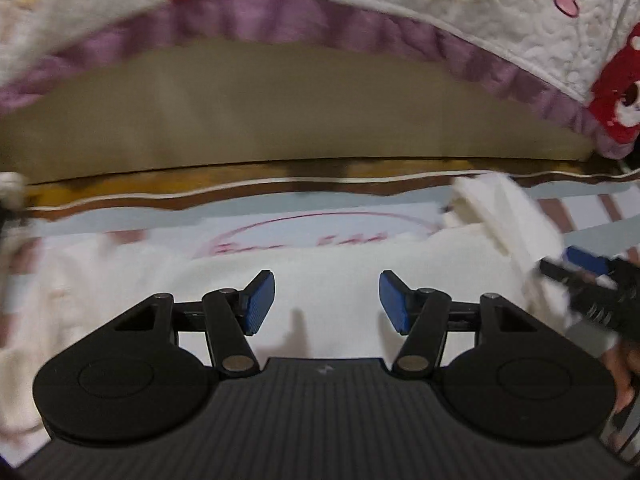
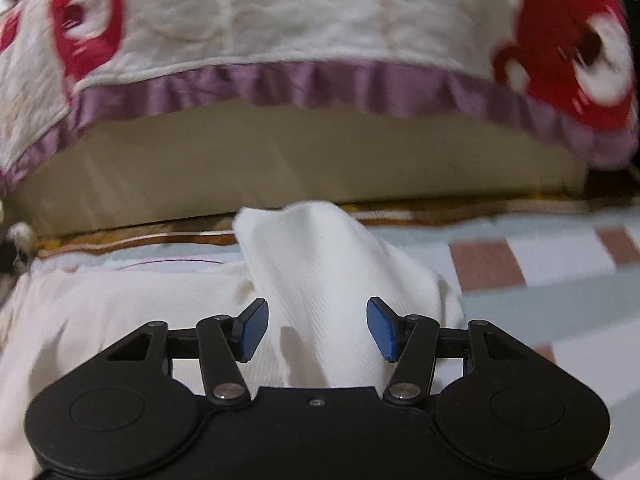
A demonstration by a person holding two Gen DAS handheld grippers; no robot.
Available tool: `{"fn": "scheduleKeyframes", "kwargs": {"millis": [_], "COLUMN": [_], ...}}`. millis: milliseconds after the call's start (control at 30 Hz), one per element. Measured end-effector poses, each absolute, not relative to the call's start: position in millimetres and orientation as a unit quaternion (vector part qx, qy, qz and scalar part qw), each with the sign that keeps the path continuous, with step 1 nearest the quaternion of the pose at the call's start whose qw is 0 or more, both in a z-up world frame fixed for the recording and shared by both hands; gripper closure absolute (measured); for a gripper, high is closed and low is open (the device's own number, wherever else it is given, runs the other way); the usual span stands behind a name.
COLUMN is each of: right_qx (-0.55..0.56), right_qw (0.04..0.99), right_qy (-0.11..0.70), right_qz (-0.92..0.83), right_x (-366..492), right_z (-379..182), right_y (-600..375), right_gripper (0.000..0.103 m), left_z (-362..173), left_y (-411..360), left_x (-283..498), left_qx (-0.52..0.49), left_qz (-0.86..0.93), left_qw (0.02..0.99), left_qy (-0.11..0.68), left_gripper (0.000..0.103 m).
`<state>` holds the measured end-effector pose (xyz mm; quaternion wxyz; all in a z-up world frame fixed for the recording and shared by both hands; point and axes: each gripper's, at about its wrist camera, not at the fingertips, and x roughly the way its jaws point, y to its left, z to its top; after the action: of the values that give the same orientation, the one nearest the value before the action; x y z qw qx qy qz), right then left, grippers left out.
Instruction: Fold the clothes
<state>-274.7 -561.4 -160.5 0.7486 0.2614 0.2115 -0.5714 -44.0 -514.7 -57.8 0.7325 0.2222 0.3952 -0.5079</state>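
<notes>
Right now my left tongs (image 1: 327, 303) are wide open and hold nothing, with the blue pads far apart. Just under them lies the flat middle of the white garment (image 1: 240, 280). My right tongs (image 2: 318, 328) are wide open too, and a raised flap of the same white cloth (image 2: 320, 280) pokes up between the pads, but the pads do not pinch it. In the left view, my right tongs show at about 3 o'clock, right beside that bunched flap (image 1: 500, 216), which looks like a sleeve or a corner; I cannot tell which. Past the tongs, toward 12 o'clock, the garment ends near a pink round print on the checked sheet (image 2: 540, 280) it lies on. That sheet has brown, white and pale blue squares and spreads out toward 3 o'clock in the right view. Farther up at 12 o'clock is a tan mattress side (image 1: 280, 112), and over it hangs a white quilt (image 2: 300, 20) with red shapes and a purple frill. I think I am in the middle of a fold, with one side piece ready to be brought in. Next, I think my right tongs should close on the raised flap and carry it toward 9 o'clock, over the flat middle, while my left tongs press the middle down so it does not slide.
</notes>
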Motion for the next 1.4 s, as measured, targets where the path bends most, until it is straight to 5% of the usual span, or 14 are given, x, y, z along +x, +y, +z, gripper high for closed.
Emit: {"fn": "scheduleKeyframes", "kwargs": {"millis": [67, 167, 367, 467, 533, 567, 600, 700, 1000, 1167, 1333, 1400], "right_qx": [0.264, 0.236, 0.174, 0.171, 0.16, 0.161, 0.16, 0.129, 0.295, 0.357, 0.451, 0.486], "right_qw": [0.743, 0.717, 0.712, 0.718, 0.73, 0.734, 0.738, 0.744, 0.625, 0.574, 0.713, 0.745], "right_qy": [0.238, 0.302, 0.328, 0.319, 0.307, 0.301, 0.295, 0.26, 0.277, 0.297, 0.128, 0.049], "right_qz": [-0.567, -0.582, -0.596, -0.594, -0.589, -0.587, -0.585, -0.602, -0.667, -0.675, -0.522, -0.455], "right_x": [-264.2, -244.1, -233.5, -235.8, -239.9, -243.5, -247.2, -268.9, -369.5, -404.8, -416.3, -425.7], "right_z": [-170.2, -188.1, -192.6, -191.7, -188.7, -185.1, -181.1, -139.0, -134.0, -150.8, -135.9, -135.4], "right_y": [-570.5, -582.7, -597.1, -606.3, -603.0, -600.9, -598.6, -573.6, -522.9, -516.0, -512.8, -513.5], "right_gripper": [0.031, 0.031, 0.031, 0.032, 0.074, 0.099, 0.1, 0.1, 0.099, 0.078, 0.072, 0.058], "left_z": [-75.5, -98.3, -131.6, -140.9, -147.1, -150.1, -153.2, -156.1, -136.4, -135.6, -114.4, -101.9], "left_y": [-538.1, -562.9, -575.4, -562.8, -554.4, -550.2, -545.9, -527.9, -445.4, -434.3, -431.0, -429.6], "left_x": [-49.1, -57.1, -44.2, -43.1, -42.3, -41.9, -41.5, -44.1, -74.9, -76.6, -66.9, -61.0], "left_qx": [0.236, 0.251, 0.229, 0.23, 0.23, 0.23, 0.23, 0.235, 0.282, 0.301, 0.286, 0.269], "left_qz": [-0.539, -0.575, -0.577, -0.581, -0.583, -0.585, -0.586, -0.591, -0.628, -0.634, -0.65, -0.657], "left_qw": [0.72, 0.71, 0.676, 0.662, 0.652, 0.648, 0.643, 0.634, 0.628, 0.613, 0.599, 0.6], "left_qy": [0.367, 0.318, 0.398, 0.415, 0.426, 0.431, 0.436, 0.44, 0.364, 0.364, 0.369, 0.368], "left_gripper": [0.046, 0.046, 0.044, 0.032, 0.035, 0.047, 0.078, 0.095, 0.096, 0.094, 0.089, 0.079]}}
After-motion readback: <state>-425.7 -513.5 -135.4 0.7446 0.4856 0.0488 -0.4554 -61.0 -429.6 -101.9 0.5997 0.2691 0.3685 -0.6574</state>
